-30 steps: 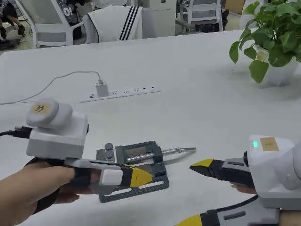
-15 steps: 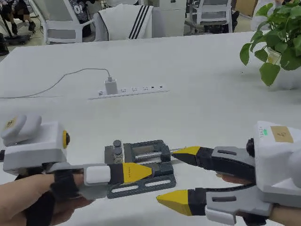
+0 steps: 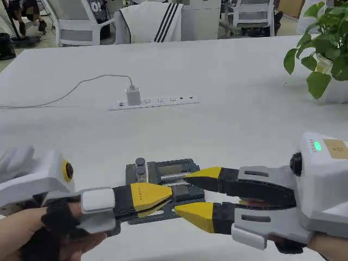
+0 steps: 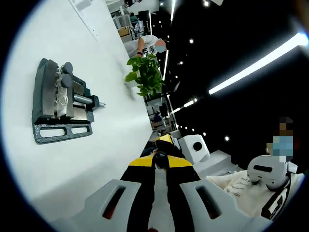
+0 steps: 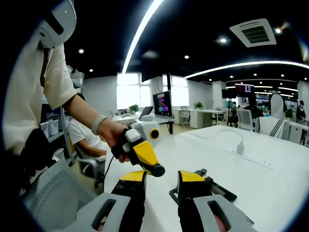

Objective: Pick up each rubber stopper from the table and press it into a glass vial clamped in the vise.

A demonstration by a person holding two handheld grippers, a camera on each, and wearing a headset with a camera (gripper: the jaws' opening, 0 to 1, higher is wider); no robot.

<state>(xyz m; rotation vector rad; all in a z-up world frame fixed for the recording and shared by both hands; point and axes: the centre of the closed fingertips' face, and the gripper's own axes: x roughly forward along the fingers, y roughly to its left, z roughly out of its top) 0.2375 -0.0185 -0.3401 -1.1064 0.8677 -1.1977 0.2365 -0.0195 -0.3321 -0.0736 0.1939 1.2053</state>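
Head view: looking forward and down across the counter (image 3: 228,76), close above the vise (image 3: 168,174). Left gripper view: rolled sideways, low over the counter, with the vise near at upper left. Right gripper view: low, facing the left gripper (image 5: 155,169), with the vise just ahead. Shared by all three: the vise.

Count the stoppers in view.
2. One stopper stands at the far end of the vise, the second right beside it, nearer the middle. Others may be hidden.
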